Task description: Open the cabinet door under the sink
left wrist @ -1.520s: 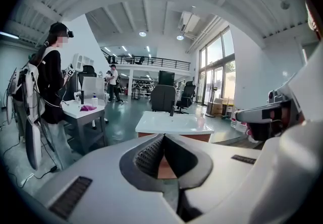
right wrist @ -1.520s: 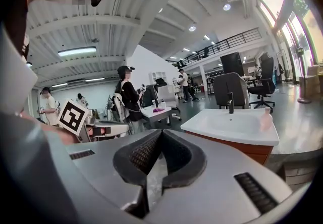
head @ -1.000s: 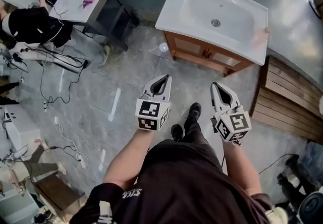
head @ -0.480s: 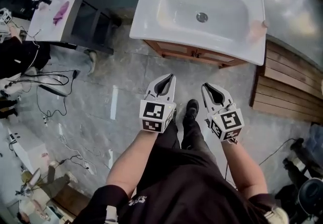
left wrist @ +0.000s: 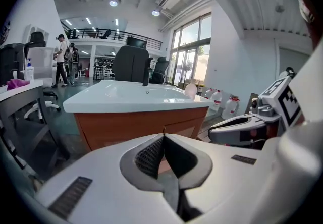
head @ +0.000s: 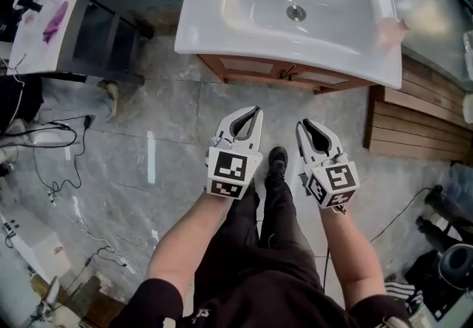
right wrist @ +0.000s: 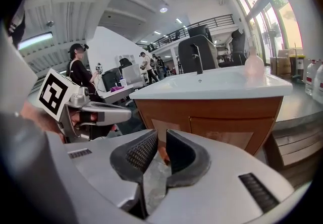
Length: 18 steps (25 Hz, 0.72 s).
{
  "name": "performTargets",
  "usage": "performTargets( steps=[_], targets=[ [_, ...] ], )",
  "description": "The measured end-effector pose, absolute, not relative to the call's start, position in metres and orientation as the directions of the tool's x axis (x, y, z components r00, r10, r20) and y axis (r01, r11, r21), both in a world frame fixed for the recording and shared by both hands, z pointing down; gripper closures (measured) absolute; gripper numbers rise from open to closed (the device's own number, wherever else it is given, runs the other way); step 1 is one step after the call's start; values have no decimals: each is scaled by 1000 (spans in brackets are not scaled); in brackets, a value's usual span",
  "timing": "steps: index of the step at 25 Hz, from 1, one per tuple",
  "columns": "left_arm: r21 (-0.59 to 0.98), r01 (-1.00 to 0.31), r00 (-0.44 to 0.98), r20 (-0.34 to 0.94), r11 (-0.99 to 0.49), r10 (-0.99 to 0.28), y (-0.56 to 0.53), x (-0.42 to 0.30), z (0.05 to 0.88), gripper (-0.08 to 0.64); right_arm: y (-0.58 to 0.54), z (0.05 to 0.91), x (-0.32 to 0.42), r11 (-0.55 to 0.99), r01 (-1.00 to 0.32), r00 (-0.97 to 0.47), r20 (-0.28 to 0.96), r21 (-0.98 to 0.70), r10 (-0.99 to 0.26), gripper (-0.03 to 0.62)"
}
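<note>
Right gripper [head: 305,127] sits just right of centre in the head view, pointing up the frame toward the cabinet [head: 284,72]. Its jaws have just been opening and now stand a little apart. Between its pads [right wrist: 142,152] the right gripper view shows only floor and the wooden front beyond, so it grasps nothing. Left gripper [head: 255,109], just beside it on the left, is clenched shut and empty, and its pads [left wrist: 150,156] meet at the tips in its own view.

The cabinet appears in the head view only as a thin wooden strip under the lower rim of the white sink [head: 194,37], which fills the upper middle of the frame. Both gripper views face the front squarely. The cabinet door [right wrist: 229,132] lies flat and closed below the basin, to the right of the jaws, with a second panel beside it. A pink bottle [head: 392,29] stands on the sink's right edge.

As for progress, nothing of the task itself looks done. The door is shut, and both grippers hang well apart from it over the grey floor [head: 170,134], level with the person's shoe [head: 278,159]. What I judge is left is nearly everything:
- closing the distance to the front
- getting the parted right gripper onto a handle or the door's edge
- clamping on it
- swinging the panel outward

The handles are too small to place with confidence, and which of the two panels will be taken I cannot tell
</note>
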<state>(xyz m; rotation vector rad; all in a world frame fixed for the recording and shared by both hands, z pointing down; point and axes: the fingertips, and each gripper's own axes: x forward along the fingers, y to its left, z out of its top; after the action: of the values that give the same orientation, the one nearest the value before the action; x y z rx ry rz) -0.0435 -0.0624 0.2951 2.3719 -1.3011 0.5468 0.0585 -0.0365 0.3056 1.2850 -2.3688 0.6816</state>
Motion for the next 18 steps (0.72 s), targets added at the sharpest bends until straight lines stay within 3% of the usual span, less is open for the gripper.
performTargets(
  steps=[7,14,18],
  targets=[
    [184,-873,476,528,-452,-704,-71,-54,348,545,-59,361,62,415,-880,-472,531,-232,-704,517],
    [150,-866,487,472,-478,-735,-90,-33,399,545,-95,428,71,419,-878,-478,480,-231,-736,508],
    [130,-850,510,441,-510,-738,-104,-19,434,545,-120,475,83,386,-891,-454,459,-239,-764,469]
  ],
)
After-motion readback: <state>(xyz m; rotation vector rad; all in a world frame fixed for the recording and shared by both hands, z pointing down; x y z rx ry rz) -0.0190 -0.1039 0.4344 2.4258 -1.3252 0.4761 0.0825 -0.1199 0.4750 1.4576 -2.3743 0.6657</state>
